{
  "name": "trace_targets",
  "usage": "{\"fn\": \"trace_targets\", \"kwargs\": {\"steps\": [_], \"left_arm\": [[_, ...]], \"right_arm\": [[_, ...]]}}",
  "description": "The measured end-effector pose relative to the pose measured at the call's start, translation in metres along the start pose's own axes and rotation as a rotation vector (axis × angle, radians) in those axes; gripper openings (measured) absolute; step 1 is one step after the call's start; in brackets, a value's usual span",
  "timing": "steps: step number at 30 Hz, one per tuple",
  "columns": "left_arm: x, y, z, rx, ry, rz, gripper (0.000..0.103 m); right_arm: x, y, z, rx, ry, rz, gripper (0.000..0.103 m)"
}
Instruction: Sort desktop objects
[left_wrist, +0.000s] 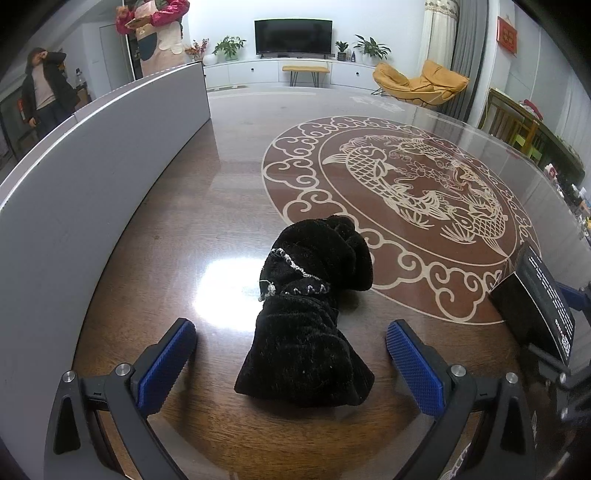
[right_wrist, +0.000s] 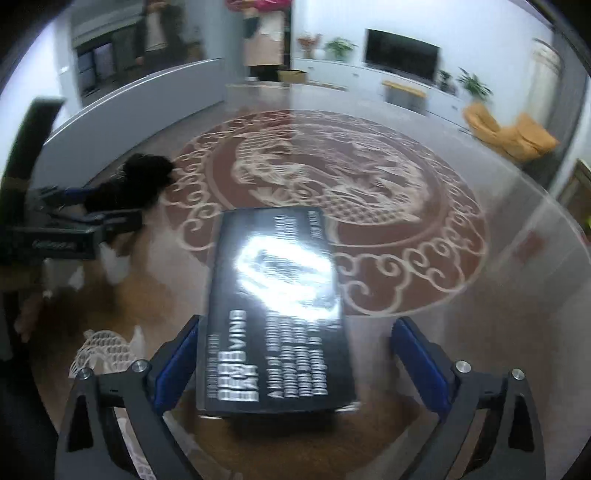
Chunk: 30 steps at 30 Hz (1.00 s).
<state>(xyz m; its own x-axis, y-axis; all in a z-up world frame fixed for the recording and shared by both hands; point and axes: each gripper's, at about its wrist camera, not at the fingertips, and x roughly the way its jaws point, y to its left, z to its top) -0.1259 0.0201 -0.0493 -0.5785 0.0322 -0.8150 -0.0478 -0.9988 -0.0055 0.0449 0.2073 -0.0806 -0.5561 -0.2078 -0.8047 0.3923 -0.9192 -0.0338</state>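
A black velvet pouch (left_wrist: 310, 317) with a thin silver cord lies on the wooden table, between the blue pads of my left gripper (left_wrist: 291, 345), which is open around it without touching. It also shows in the right wrist view (right_wrist: 136, 182) at far left, with the left gripper (right_wrist: 92, 218) beside it. A black box with white lettering (right_wrist: 275, 310) lies flat between the fingers of my right gripper (right_wrist: 295, 345), which is open; the left pad (right_wrist: 177, 363) is close to the box side. The box shows in the left wrist view (left_wrist: 535, 302) at right.
A grey partition board (left_wrist: 92, 177) stands along the table's left side. The glass-topped table (left_wrist: 240, 173) has a round fish ornament (left_wrist: 413, 192). A white mesh item (right_wrist: 105, 352) lies at lower left in the right wrist view. People stand behind the board.
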Motion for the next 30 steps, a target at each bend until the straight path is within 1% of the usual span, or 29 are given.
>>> {"fn": "trace_targets", "kwargs": {"steps": [1,3,30], "left_arm": [[0.0001,0.0003,0.0001,0.000,0.000,0.000,0.103],[-0.0002,0.0001,-0.0002,-0.001,0.000,0.000,0.103],[-0.0004,0.0002,-0.0002,0.000,0.000,0.000,0.103]], "right_arm": [[0.0023,-0.0037,0.0012,0.012,0.011,0.004,0.103],[0.0057,-0.0058,0.0035,0.032,0.016,0.007,0.103],[0.0090,-0.0070,0.0016,0.031,0.013,0.003,0.103]]}}
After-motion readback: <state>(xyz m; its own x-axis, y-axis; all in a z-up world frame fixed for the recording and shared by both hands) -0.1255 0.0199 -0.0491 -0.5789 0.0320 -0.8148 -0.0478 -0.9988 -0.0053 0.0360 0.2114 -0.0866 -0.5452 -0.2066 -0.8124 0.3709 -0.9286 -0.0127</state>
